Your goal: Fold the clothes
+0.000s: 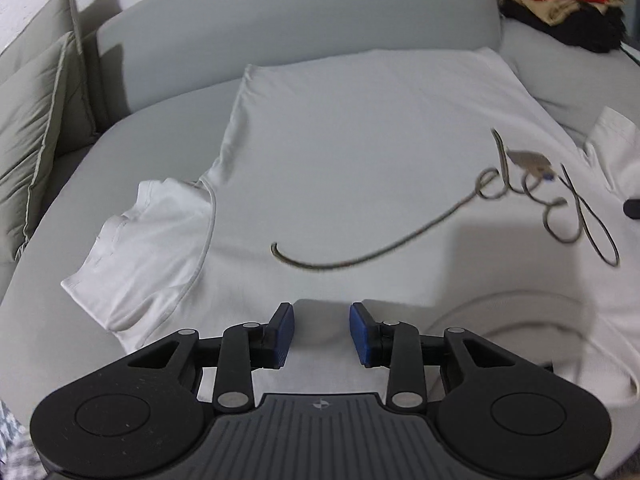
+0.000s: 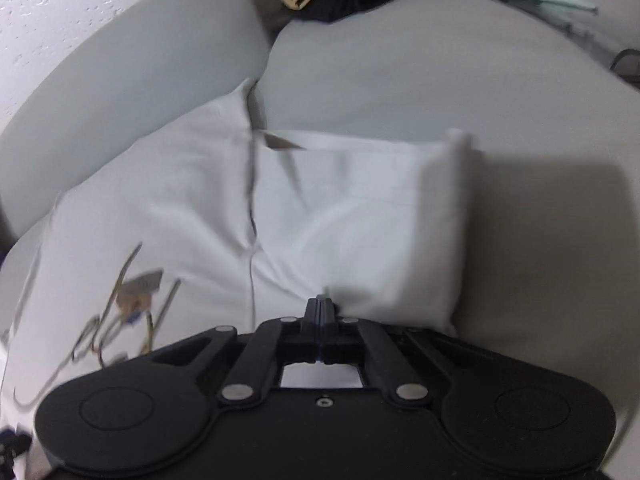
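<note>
Left wrist view: the left gripper [image 1: 321,334] is hovering with its blue pads apart and nothing between them, just above the near part of a white T-shirt [image 1: 360,152] that is lying spread, print side up, on a grey sofa [image 1: 280,12]. One short sleeve [image 1: 140,248] is sticking out to the left, slightly rumpled. A heap of red, tan and black clothes [image 1: 560,4] is sitting at the far right end of the sofa, well apart from the shirt.

Right wrist view: the right gripper [image 2: 321,312] is closing fully, its tips meeting at a pucker in the shirt's other sleeve [image 2: 360,216]; it looks as if it is pinching a thin bit of that cloth, though blur is hiding the contact.

The shirt is looking light, thin and limp, so it will sag and crease wherever it is unsupported. Seams and hems, at shoulder or sleeve edge, seem the firmest places to pinch.
</note>
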`<state>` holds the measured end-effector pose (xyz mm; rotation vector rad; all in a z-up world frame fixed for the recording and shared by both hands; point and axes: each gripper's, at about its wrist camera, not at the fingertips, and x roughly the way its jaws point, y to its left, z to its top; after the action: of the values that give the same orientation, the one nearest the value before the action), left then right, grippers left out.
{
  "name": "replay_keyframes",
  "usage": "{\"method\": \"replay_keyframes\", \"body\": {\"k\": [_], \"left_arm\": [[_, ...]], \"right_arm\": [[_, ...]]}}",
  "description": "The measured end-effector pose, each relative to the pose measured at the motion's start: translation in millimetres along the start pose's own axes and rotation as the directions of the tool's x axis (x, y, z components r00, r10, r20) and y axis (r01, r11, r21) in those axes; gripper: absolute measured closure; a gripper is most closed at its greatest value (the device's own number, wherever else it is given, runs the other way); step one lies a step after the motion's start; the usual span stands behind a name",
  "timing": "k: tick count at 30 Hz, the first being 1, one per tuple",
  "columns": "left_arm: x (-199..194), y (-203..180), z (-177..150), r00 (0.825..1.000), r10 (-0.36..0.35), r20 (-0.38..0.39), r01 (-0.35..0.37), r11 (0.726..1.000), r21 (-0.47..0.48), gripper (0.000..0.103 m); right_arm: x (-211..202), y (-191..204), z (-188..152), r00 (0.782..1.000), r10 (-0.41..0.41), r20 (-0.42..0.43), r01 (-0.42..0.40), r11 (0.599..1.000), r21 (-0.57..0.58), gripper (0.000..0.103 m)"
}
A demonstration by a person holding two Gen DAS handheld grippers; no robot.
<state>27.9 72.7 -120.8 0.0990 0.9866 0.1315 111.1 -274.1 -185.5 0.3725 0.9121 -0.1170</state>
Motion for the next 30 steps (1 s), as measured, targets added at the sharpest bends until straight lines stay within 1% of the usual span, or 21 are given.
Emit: {"method": "replay_keyframes", "body": {"k": [1, 3, 5, 6, 7, 9, 10, 12, 13, 14, 16, 18, 19, 21, 24, 25, 26, 27, 28, 29, 30], "left_arm": [[-2, 6, -1, 1.000, -0.008, -0.006, 0.008, 1.000, -0.009, 0.068], [-7, 19, -2, 1.000, -0.023, -0.017, 0.023, 0.999, -0.028, 0.067], [-18, 29, 0, 1.000, -0.016, -0.011, 0.015, 1.000, -0.027, 0.074], [-30, 35, 4, 1.000, -0.025, 0.015, 0.026, 0.999, -0.033, 0.076], [-42, 42, 8, 0.998, -0.037, 0.044, 0.039, 0.998, -0.040, 0.076], [-72, 50, 19, 0.991, -0.048, 0.126, 0.052, 0.998, -0.028, 0.075], [-89, 58, 27, 0.982, -0.071, 0.173, 0.078, 0.996, -0.035, 0.075], [-120, 72, 43, 0.957, -0.108, 0.268, 0.125, 0.991, -0.046, 0.073], [-135, 78, 52, 0.942, -0.119, 0.314, 0.141, 0.989, -0.049, 0.073], [-147, 85, 59, 0.926, -0.125, 0.355, 0.152, 0.987, -0.050, 0.073], [-160, 94, 73, 0.900, -0.136, 0.413, 0.169, 0.985, -0.045, 0.071], [-157, 97, 88, 0.889, -0.145, 0.435, 0.180, 0.983, -0.038, 0.070], [-147, 96, 96, 0.895, -0.137, 0.425, 0.170, 0.984, -0.042, 0.070], [-122, 94, 109, 0.911, -0.120, 0.394, 0.152, 0.987, -0.050, 0.071], [-74, 92, 118, 0.944, -0.113, 0.309, 0.137, 0.989, -0.058, 0.071], [-56, 89, 119, 0.952, -0.102, 0.288, 0.121, 0.991, -0.050, 0.071], [-37, 85, 119, 0.959, -0.085, 0.269, 0.102, 0.994, -0.049, 0.071], [-16, 81, 119, 0.965, -0.072, 0.250, 0.087, 0.995, -0.048, 0.071], [5, 79, 119, 0.972, -0.079, 0.221, 0.094, 0.994, -0.059, 0.072], [26, 77, 120, 0.978, -0.089, 0.191, 0.105, 0.992, -0.073, 0.073], [47, 75, 120, 0.982, -0.100, 0.160, 0.115, 0.990, -0.087, 0.075]], "right_arm": [[-2, -5, 0, 1.000, 0.003, -0.001, -0.003, 1.000, -0.002, 0.103], [-11, 0, 0, 0.999, -0.035, 0.003, 0.035, 0.999, 0.013, 0.103], [-21, 2, 2, 0.999, -0.026, -0.020, 0.026, 0.999, 0.041, 0.103], [-31, 4, 5, 0.999, 0.007, -0.036, -0.005, 0.998, 0.063, 0.101], [-41, 5, 9, 0.998, 0.040, -0.051, -0.035, 0.996, 0.086, 0.095], [-70, 14, 20, 0.990, 0.126, -0.059, -0.120, 0.988, 0.098, 0.094], [-87, 21, 27, 0.983, 0.174, -0.054, -0.169, 0.982, 0.089, 0.094], [-128, 38, 44, 0.969, 0.248, -0.016, -0.247, 0.968, 0.036, 0.085], [-147, 44, 54, 0.958, 0.288, 0.004, -0.288, 0.958, 0.019, 0.075], [-165, 51, 64, 0.945, 0.326, 0.023, -0.326, 0.945, 0.001, 0.070], [-189, 61, 83, 0.923, 0.380, 0.059, -0.379, 0.925, -0.030, 0.068], [-195, 68, 97, 0.911, 0.406, 0.078, -0.403, 0.914, -0.045, 0.063], [-196, 72, 104, 0.905, 0.416, 0.086, -0.413, 0.909, -0.051, 0.059], [-180, 79, 114, 0.906, 0.414, 0.091, -0.412, 0.910, -0.042, 0.056], [-133, 84, 119, 0.909, 0.409, 0.074, -0.411, 0.911, 0.018, 0.055], [-117, 82, 116, 0.911, 0.406, 0.073, -0.409, 0.912, 0.024, 0.056], [-100, 80, 113, 0.913, 0.401, 0.071, -0.403, 0.915, 0.027, 0.062], [-82, 79, 108, 0.924, 0.377, 0.063, -0.379, 0.925, 0.013, 0.071], [-60, 78, 105, 0.938, 0.343, 0.049, -0.344, 0.939, -0.001, 0.090], [-33, 74, 102, 0.952, 0.305, 0.020, -0.305, 0.952, 0.008, 0.093], [-7, 71, 98, 0.962, 0.273, -0.011, -0.273, 0.962, 0.020, 0.093]]}}
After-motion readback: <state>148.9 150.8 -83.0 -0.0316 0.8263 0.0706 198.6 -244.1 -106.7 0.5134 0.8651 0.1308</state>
